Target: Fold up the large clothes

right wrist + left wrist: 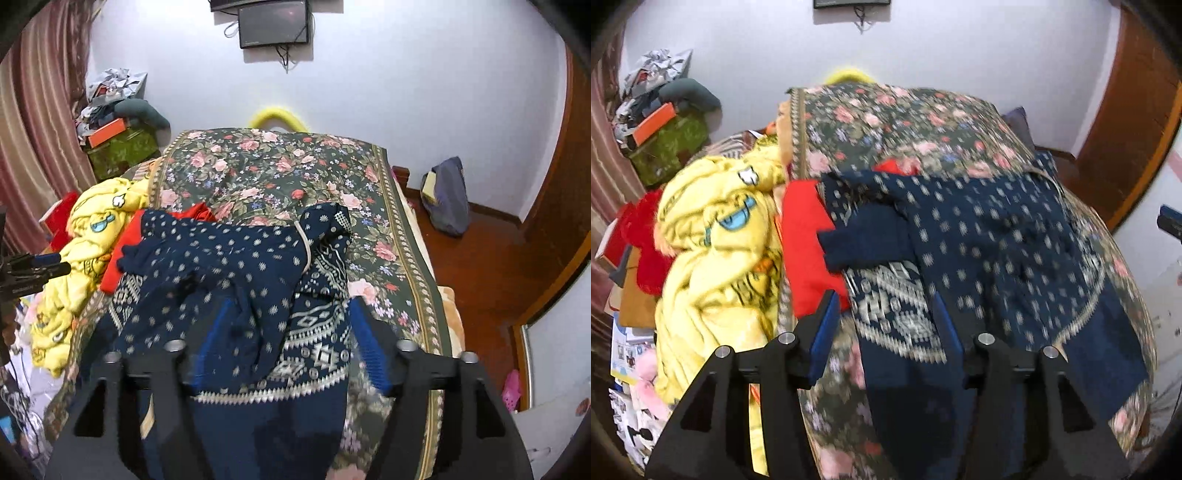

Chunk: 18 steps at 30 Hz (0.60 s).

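Observation:
A navy garment (979, 236) with pale dots and a white patterned border lies crumpled on the floral bed cover (905, 122). In the left wrist view my left gripper (886, 314) hovers over its near left part, jaws apart, blue pads (823, 332) clear of the cloth. The right wrist view shows the same garment (229, 258) bunched up, a fold rising between the spread fingers of my right gripper (290, 306). Its pads (369, 350) do not press on the fabric. The left gripper (37, 267) shows at that view's left edge.
A red garment (805, 240) and a yellow cartoon-print blanket (716, 240) lie left of the navy one. Boxes and clutter (118, 136) are stacked by the curtain. A screen (273, 22) hangs on the far wall. A grey bag (447, 195) sits on the wooden floor at right.

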Motion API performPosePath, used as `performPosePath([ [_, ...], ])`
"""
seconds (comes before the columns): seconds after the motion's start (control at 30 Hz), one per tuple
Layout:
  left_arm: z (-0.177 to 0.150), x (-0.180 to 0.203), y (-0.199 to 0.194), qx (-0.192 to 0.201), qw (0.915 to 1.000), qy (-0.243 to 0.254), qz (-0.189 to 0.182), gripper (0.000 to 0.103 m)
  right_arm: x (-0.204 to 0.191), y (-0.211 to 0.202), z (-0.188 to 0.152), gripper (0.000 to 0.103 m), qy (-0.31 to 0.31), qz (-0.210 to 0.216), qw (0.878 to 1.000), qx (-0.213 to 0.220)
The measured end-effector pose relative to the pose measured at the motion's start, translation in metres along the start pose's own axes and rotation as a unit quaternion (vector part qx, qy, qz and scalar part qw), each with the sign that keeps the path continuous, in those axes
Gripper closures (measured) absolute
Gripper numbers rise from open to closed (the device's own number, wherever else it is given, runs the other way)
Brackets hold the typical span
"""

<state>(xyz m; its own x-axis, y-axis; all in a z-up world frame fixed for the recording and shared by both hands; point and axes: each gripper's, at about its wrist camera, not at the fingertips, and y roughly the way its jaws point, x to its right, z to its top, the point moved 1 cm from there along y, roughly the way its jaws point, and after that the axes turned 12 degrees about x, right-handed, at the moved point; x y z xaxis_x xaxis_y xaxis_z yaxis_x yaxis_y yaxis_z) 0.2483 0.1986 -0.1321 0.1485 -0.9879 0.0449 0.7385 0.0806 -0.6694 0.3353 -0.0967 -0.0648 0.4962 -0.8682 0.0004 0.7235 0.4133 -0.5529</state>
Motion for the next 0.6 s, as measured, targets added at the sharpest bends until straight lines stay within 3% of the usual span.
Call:
performPosePath([
  [0.27, -0.064, -0.002, 0.001, -0.057, 0.9978, -0.015, -0.029, 0.047, -0.002, -0.011, -0.043, 0.028, 0.01, -0.002, 0.999, -0.034],
  [0.43, -0.114, -0.015, 0.022, -0.128, 0.9879, -0.064, -0.06, 0.047, 0.011, -0.003, -0.085, 0.028, 0.042, -0.001, 0.995, -0.087],
  [0.6, -0.145, -0.014, 0.026, -0.154, 0.9809, -0.086, -0.083, 0.047, 0.026, 0.004, -0.13, 0.028, 0.087, 0.013, 0.986, -0.142],
])
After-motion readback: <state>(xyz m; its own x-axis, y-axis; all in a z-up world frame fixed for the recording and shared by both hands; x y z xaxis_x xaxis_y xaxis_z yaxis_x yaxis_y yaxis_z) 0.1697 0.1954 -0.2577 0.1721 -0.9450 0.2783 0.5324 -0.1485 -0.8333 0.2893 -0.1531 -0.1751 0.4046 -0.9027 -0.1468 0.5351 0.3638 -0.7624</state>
